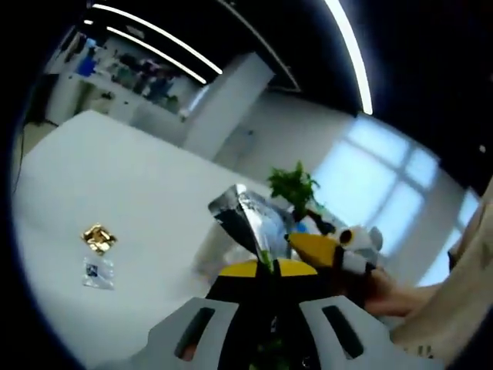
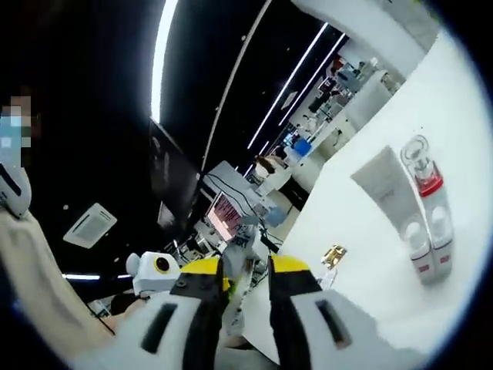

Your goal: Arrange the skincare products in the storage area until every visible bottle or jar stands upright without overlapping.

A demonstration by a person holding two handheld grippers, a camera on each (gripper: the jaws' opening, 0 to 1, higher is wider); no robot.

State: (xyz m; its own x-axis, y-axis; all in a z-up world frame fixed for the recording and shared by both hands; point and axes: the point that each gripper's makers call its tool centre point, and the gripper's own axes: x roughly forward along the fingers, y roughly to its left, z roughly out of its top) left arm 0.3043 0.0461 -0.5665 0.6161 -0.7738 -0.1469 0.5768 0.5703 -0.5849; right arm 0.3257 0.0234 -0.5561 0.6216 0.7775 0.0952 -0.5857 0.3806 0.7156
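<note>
White tabletop (image 1: 139,200) runs under both my cameras, with a long bright ceiling strip (image 1: 350,54) overhead and shelves of clutter far off at the back of the room

From my left gripper (image 1: 269,308), a shiny silver sachet (image 1: 246,220) sits pinched between the yellow-tipped jaws, which are closed tight on its lower edge. Just past the sachet, a green leafy plant (image 1: 296,185) rises behind it. Beside the sachet, the other gripper's yellow tip (image 1: 316,248) comes in with a person's hand (image 1: 389,297) behind it. Well apart from the sachet, out on the table, lie a small gold-capped piece (image 1: 98,239) and a clear little packet (image 1: 98,272) right next to it.

From my right gripper (image 2: 246,308), the jaws stand close together around what looks like the same crinkled silver packet, so I read it as gripping that too. Near those jaws a small gold-capped bottle (image 2: 333,258) stands on the table. Further from the jaws, a white tube (image 2: 393,204) and a clear bottle with a red band (image 2: 427,208) lie side by side, touching, flat on the tabletop
</note>
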